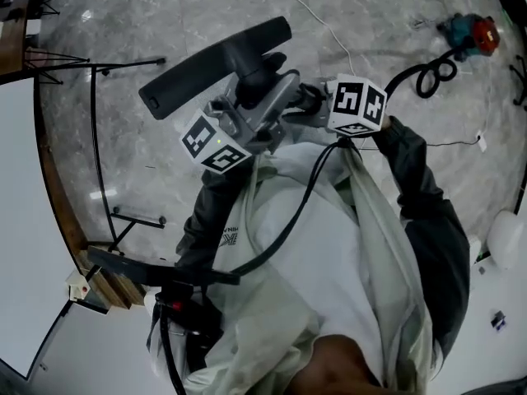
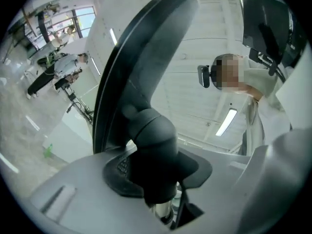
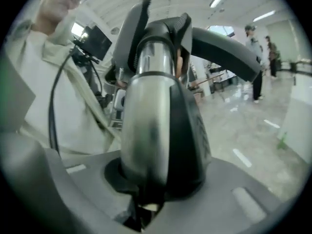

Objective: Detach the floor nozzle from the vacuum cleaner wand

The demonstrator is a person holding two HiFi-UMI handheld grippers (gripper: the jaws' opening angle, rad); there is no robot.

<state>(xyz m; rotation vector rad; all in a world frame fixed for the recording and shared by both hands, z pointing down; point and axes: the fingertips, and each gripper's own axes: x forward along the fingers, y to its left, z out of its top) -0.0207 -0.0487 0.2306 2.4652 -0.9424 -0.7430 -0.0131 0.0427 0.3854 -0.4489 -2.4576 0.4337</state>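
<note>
1. left gripper (image 2: 155, 179) is clamping its fingers (image 2: 68, 189) on the black neck (image 2: 151, 145) of the floor nozzle (image 1: 216, 64).
2. right gripper (image 3: 155, 179) is squeezing a silver tube (image 3: 146, 121), fingers closed on it; the tube is running up into the nozzle's collar.
3. nozzle is hanging tilted in mid-air, above the marble floor (image 1: 370, 23).
</note>
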